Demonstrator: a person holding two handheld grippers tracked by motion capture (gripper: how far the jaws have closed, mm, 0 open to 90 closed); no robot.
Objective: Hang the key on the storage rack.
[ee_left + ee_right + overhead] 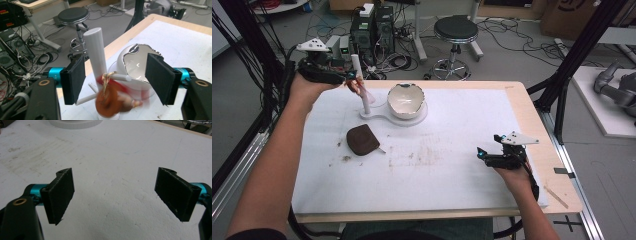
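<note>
Two grippers (pixel 354 75) (pixel 482 154) agape, empty; one blurred, perhaps keyring (pixel 110 102); one stand (pixel 96 55).

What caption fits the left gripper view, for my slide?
Open left gripper at a white post, a blurred brown-and-red item hanging from its peg.

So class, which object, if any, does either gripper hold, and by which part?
Nothing is held. The left gripper is open around the stand's peg and hanging ornament; the right gripper is open.
</note>
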